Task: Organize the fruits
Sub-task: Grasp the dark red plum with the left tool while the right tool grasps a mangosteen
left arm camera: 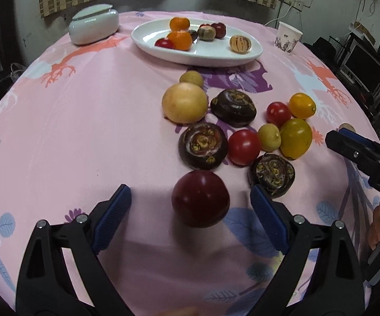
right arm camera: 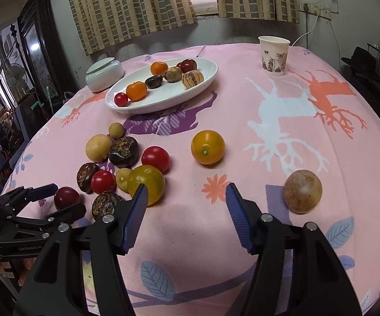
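Note:
A white oval plate (left arm camera: 216,52) (right arm camera: 203,84) at the back holds several small fruits. Loose fruits lie on the pink cloth: a dark red plum (left arm camera: 200,198) (right arm camera: 67,197), dark water chestnuts (left arm camera: 203,146), red tomatoes (left arm camera: 244,146) (right arm camera: 155,158), yellow-orange fruits (left arm camera: 295,138) (right arm camera: 207,147) and a pale round fruit (left arm camera: 184,102). My left gripper (left arm camera: 191,205) (right arm camera: 55,194) is open, with the plum between its fingers, untouched. My right gripper (right arm camera: 187,202) is open and empty over bare cloth; the left wrist view shows only its body. A brown passion fruit (right arm camera: 302,191) lies to its right.
A white lidded jar (left arm camera: 93,26) (right arm camera: 105,75) stands left of the plate. A paper cup (left arm camera: 288,36) (right arm camera: 273,55) stands at the back right. The round table's edge curves close at both sides, with furniture beyond.

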### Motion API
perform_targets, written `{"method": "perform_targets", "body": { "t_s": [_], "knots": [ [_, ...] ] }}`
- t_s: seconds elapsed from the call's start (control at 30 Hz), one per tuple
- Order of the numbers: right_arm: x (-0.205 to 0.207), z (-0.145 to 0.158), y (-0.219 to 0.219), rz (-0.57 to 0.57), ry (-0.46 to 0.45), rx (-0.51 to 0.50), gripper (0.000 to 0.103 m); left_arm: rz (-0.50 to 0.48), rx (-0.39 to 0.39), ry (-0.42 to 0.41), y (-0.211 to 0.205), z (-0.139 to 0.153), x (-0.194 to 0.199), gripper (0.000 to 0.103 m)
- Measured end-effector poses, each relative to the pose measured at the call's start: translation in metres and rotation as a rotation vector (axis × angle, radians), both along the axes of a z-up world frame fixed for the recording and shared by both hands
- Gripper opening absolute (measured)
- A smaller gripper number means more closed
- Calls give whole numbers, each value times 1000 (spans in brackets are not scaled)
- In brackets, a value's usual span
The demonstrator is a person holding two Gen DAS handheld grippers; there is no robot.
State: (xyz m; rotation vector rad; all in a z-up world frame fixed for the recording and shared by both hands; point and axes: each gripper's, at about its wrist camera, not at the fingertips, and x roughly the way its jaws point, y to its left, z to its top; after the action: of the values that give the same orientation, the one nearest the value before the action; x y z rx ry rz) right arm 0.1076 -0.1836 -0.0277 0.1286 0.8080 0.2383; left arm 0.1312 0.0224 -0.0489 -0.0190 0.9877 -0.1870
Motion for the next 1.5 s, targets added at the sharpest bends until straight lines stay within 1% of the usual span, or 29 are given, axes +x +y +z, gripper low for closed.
{"method": "perform_targets", "body": {
  "t_s": [0.17,0.23,0.3,0.37,0.4,0.63,0.7,0.73,0.77,0.8,0.83,0.87,0.97,1.07,1.2,1.27,1.3,1.37,1.43,1.5],
  "knots": [
    [0,0,2,8,-1,-3,61,-33,108,-35,-10,-7,-3,95],
    [0,-1,2,8,3,-4,61,-34,93,-26,-7,-7,-2,95],
    [1,-2,2,7,5,-4,61,-37,96,-28,-8,-7,-2,96],
    [1,-2,2,8,8,-6,61,-37,100,-38,-9,-8,-3,99],
    [1,-2,2,8,8,-6,61,-21,106,-41,-9,-10,-3,101],
    [0,-2,3,11,2,-6,61,-19,105,-36,-10,-7,-3,100],
    [0,-1,3,9,0,-7,61,-12,100,-49,-10,-4,-4,89],
    [0,-1,3,7,-1,-8,61,-9,100,-63,-9,-2,-5,72],
    [0,-1,3,6,0,-9,61,-11,96,-71,-9,-1,-6,58],
    [1,-1,2,5,0,-9,61,-12,89,-73,-8,0,-6,56],
    [1,-1,3,6,-1,-8,61,-13,81,-73,-8,1,-6,52],
    [1,-1,3,7,-1,-10,61,-18,76,-74,-8,1,-6,39],
    [0,-2,4,11,-3,-15,61,-21,71,-72,-9,3,-6,39],
    [-1,-2,8,43,1,-12,62,5,27,-69,-1,7,-5,39],
    [-9,-1,26,153,-2,-3,62,67,13,-105,12,18,-4,39],
    [-11,-4,36,213,34,32,62,86,-6,-103,18,20,-2,39],
    [-12,-5,43,232,44,25,62,89,-13,-102,20,21,-1,39],
    [-15,-6,55,256,41,-18,62,92,-5,-106,20,22,-1,39],
    [-17,-8,66,281,48,-39,62,80,12,-111,18,23,-1,39],
    [-15,-12,75,287,60,-71,62,69,5,-112,18,24,-1,39]
  ]
}}
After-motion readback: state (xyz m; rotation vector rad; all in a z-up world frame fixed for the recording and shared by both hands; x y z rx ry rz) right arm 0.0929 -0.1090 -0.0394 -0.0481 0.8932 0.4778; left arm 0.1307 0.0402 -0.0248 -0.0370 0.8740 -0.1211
